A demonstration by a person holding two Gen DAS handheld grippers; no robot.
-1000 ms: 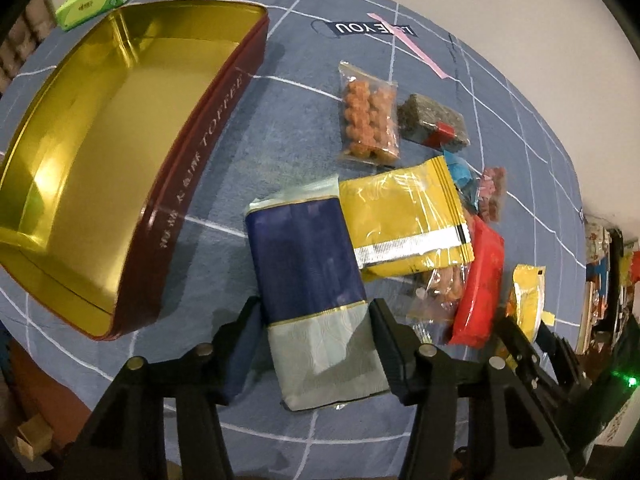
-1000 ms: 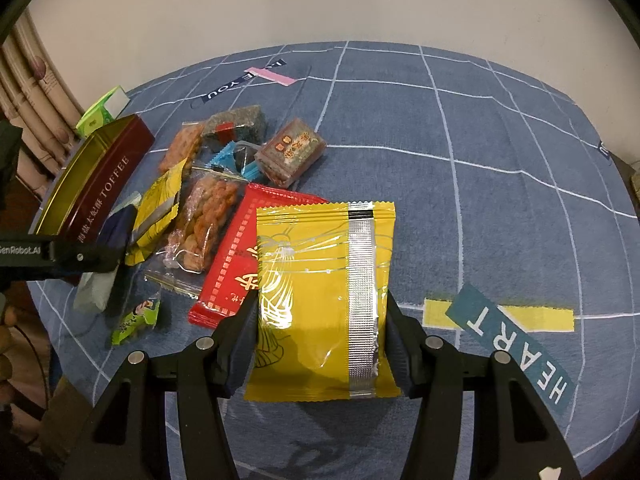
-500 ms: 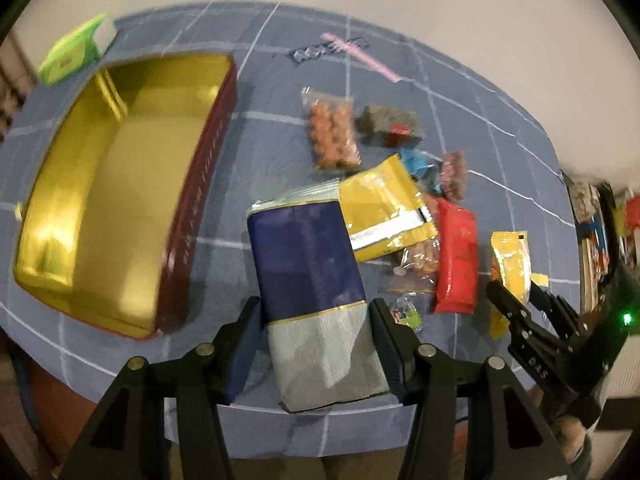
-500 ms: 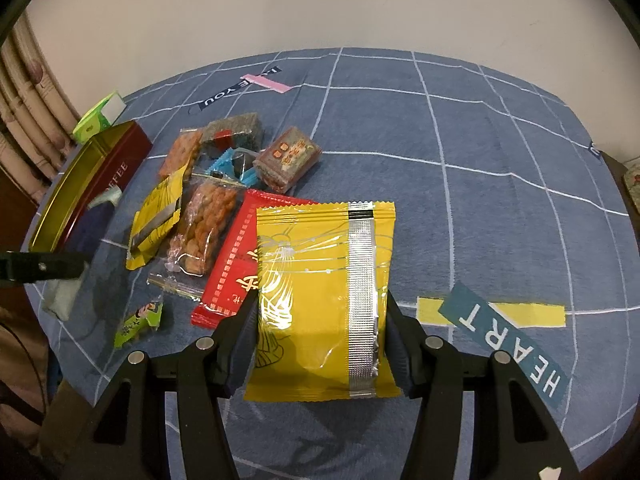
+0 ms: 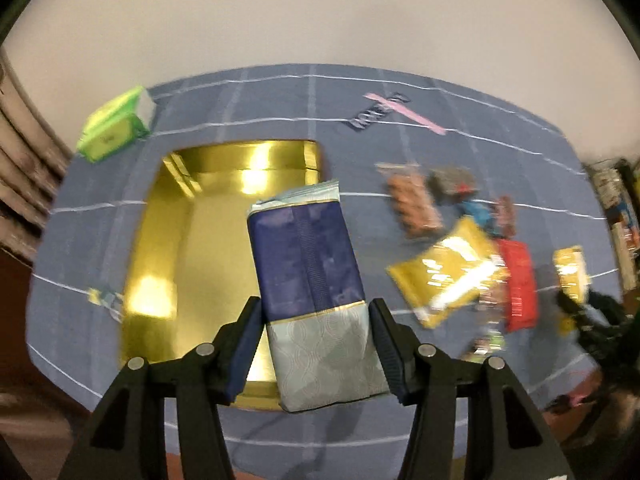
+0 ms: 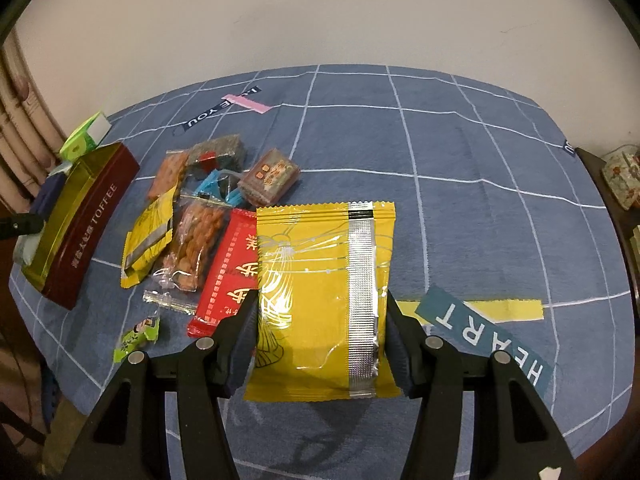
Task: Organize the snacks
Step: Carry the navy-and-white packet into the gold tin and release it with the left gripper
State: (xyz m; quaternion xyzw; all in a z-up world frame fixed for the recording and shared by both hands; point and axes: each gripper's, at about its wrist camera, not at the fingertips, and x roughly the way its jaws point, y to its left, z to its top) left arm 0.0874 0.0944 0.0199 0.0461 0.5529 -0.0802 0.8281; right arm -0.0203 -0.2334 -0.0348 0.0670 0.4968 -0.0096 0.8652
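My left gripper (image 5: pixel 316 346) is shut on a navy and pale-grey snack packet (image 5: pixel 310 276), held in the air over the right part of the open gold toffee tin (image 5: pixel 176 248). My right gripper (image 6: pixel 320 340) is shut on a yellow snack packet (image 6: pixel 320 292) with a silver seam, lifted above the blue cloth. In the right wrist view the tin (image 6: pixel 86 220) shows its dark red side at the left, and the navy packet (image 6: pixel 48 196) hangs beyond it. Loose snacks lie between: a red packet (image 6: pixel 226 276), a bag of orange nuts (image 6: pixel 192 240), a small yellow packet (image 6: pixel 148 236).
A green tissue pack (image 5: pixel 116 128) lies behind the tin. A small green candy (image 6: pixel 138 336) sits near the table's front edge. A brown wrapped block (image 6: pixel 270 176) and a dark snack bag (image 6: pixel 218 152) lie further back. Blue checked cloth (image 6: pixel 460 200) covers the table.
My left gripper rose and swung left with the navy packet, from beside the snack pile to above the tin. The right gripper and its yellow packet stayed nearly still.
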